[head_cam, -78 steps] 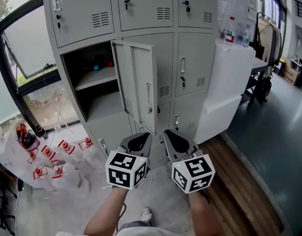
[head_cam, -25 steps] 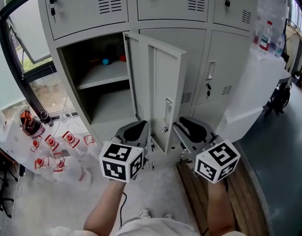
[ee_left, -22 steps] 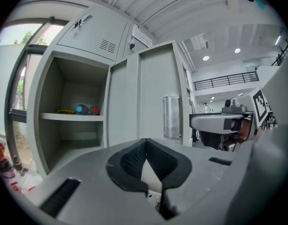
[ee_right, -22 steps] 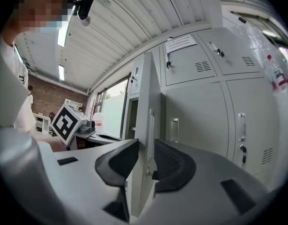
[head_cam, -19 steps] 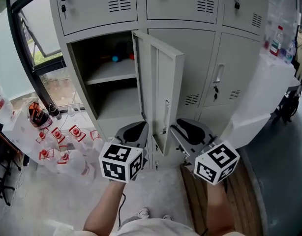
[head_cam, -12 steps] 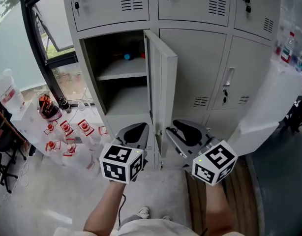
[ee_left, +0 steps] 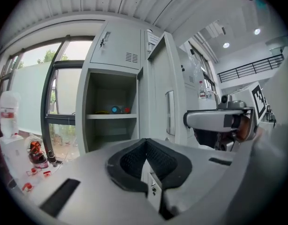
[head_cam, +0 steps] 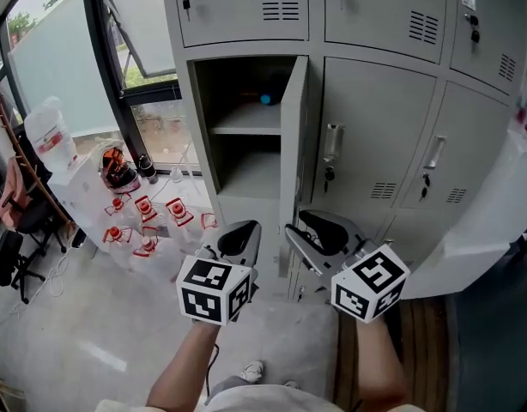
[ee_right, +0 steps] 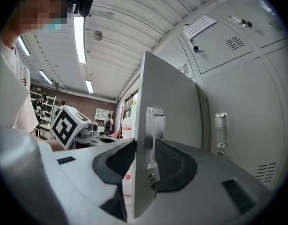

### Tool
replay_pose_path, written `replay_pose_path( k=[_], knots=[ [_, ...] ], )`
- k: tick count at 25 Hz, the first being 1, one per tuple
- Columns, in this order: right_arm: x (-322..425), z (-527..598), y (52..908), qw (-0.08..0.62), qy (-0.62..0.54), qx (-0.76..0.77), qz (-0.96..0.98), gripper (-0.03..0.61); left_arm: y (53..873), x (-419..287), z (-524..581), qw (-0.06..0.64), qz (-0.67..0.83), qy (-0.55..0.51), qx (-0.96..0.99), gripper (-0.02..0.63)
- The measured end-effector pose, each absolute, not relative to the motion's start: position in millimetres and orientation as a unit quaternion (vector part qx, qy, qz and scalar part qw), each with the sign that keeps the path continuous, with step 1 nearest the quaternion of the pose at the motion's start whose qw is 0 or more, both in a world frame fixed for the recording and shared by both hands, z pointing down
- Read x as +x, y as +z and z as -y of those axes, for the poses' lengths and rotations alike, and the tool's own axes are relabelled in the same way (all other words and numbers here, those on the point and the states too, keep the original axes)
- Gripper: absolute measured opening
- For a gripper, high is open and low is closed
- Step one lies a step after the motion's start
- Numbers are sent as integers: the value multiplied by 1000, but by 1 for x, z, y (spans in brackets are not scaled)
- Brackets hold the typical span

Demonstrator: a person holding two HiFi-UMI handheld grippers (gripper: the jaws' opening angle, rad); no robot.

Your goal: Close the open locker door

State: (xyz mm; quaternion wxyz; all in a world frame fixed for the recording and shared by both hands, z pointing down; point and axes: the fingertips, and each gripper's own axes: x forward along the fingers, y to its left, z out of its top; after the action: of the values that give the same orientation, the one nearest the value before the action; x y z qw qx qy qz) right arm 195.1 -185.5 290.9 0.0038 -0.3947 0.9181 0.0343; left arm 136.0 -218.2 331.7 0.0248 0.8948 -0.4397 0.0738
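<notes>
The grey locker door (head_cam: 292, 144) stands open, edge-on to me in the head view, beside its open compartment (head_cam: 246, 157) with one shelf. My right gripper (head_cam: 296, 228) straddles the door's free edge low down. In the right gripper view the door (ee_right: 174, 97) and its metal handle (ee_right: 151, 135) lie between the pads of the right gripper (ee_right: 145, 149); its jaws are opening and I see no firm press. My left gripper (head_cam: 245, 230) hangs shut and empty just left of the door. In the left gripper view the pads of the left gripper (ee_left: 145, 143) meet.
Closed lockers (head_cam: 379, 136) fill the wall to the right of the door. Clear bags with red-capped items (head_cam: 148, 221) lie on the floor at the left, near a water jug (head_cam: 49, 136) and a window. Wooden planking (head_cam: 418, 333) lies at the right.
My view has swung left round the door, which now shows edge-on instead of face-on. The right gripper has come in over the door's free edge; the left stays shut beside it.
</notes>
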Motion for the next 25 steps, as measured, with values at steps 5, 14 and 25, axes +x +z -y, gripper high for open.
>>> replay_pose_path(
  k=[5,14,25],
  knots=[
    [177,192,291,6,32,-377,-925,132,334,113,219,26,463,76,883,6],
    [144,210,291,2,33,-357,-934,147,334,84,238,28,471,72,879,6],
    [100,237,290,-5,42,-363,-931,114,333,52,276,33,462,64,884,6]
  ],
)
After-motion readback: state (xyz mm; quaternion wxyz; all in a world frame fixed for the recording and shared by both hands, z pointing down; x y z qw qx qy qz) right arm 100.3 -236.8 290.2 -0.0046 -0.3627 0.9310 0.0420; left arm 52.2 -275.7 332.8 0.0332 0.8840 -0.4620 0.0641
